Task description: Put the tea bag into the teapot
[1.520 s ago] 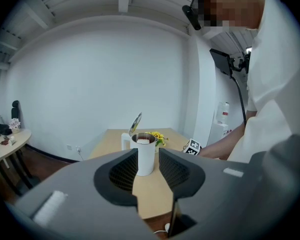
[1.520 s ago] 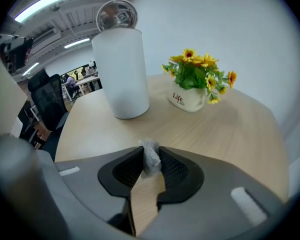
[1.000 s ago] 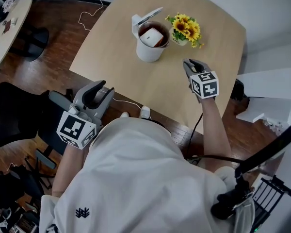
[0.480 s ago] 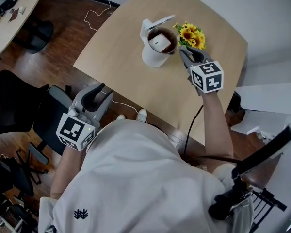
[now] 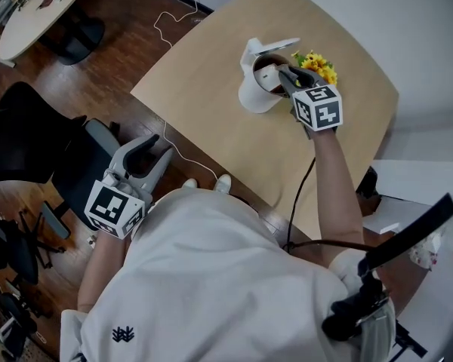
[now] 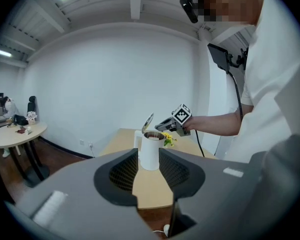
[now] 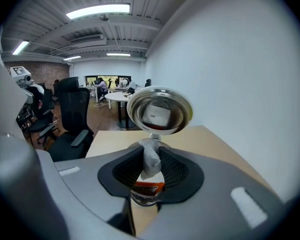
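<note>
Pale wood table (image 5: 211, 74) carries a white teapot (image 5: 258, 93) near its 12 o'clock edge, lid (image 5: 270, 46) tipped up and open at the pot's 11 o'clock. Yellow flowers (image 5: 319, 60) stand just beside the pot at its 2 o'clock. The right claw (image 5: 291, 78) reaches in from 4 o'clock, its tips over the pot's open mouth. In the right gripper view its jaws are closed on a grey-white mesh tea bag (image 7: 151, 160), which is pinched upright between the pads and sticks out above them. The shiny inside of the lid (image 7: 160, 111) stands just behind it. An orange-and-white piece (image 7: 147, 188) shows just under the bag; I cannot tell whether it hangs from the bag or lies in the pot. The bag is held above the pot, not yet inside. The left claw (image 5: 157, 145) hangs well apart from the pot, off the table's 7 o'clock edge over the wood floor (image 5: 83, 74). Its jaws stand apart and grip nothing, and the left gripper view shows the distant teapot (image 6: 150, 151) through the gap.
</note>
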{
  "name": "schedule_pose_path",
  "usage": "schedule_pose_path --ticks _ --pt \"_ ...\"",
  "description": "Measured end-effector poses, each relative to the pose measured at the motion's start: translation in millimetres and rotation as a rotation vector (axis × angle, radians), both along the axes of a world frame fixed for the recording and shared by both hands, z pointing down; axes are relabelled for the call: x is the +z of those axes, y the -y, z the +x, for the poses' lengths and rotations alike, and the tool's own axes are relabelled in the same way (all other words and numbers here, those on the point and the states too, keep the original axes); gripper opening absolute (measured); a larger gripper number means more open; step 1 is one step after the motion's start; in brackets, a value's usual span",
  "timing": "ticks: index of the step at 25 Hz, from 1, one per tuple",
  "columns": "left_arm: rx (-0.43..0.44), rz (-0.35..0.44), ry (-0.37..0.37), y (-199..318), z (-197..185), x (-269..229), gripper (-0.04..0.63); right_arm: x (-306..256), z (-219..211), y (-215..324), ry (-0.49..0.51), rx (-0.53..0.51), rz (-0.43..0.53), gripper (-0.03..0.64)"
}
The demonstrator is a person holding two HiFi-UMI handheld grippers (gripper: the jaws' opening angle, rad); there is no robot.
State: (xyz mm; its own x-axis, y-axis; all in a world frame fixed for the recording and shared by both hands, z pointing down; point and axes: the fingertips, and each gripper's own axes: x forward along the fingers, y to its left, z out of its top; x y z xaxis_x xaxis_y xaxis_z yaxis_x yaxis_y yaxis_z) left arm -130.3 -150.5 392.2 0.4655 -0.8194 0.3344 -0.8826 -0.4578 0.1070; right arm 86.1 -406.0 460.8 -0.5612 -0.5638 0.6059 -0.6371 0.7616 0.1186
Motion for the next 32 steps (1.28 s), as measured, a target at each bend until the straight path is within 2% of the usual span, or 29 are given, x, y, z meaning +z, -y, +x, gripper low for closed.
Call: schedule_pose_path --ticks 10,15,22,26,29,32 --pt "-0.07 -0.008 0.007 -9.5 -21.4 2.0 0.106 38.8 -20.1 15.7 -0.092 -0.042 -0.034 0.097" --pt "-0.069 -0.008 0.002 -6.9 -23.0 2.4 0.105 43.9 -23.0 13.8 -0.101 -0.05 -0.039 0.155" --pt "-0.029 0.002 0.011 -4.6 -26.0 2.1 0.105 27.5 -26.1 3.5 -0.046 -0.009 -0.009 0.166" --pt "0.038 0.007 0.001 4.9 -15.2 1.3 0.106 10.0 -4.7 -11.9 -0.015 0.058 0.019 0.164" --pt "0.052 0.006 -0.008 0.0 -12.9 0.5 0.106 -1.5 -4.1 -31.6 0.007 0.066 0.033 0.16" --pt "0.131 0.018 -0.021 0.5 -9.1 -1.2 0.105 -13.3 10.8 -61.7 0.013 0.134 0.049 0.156"
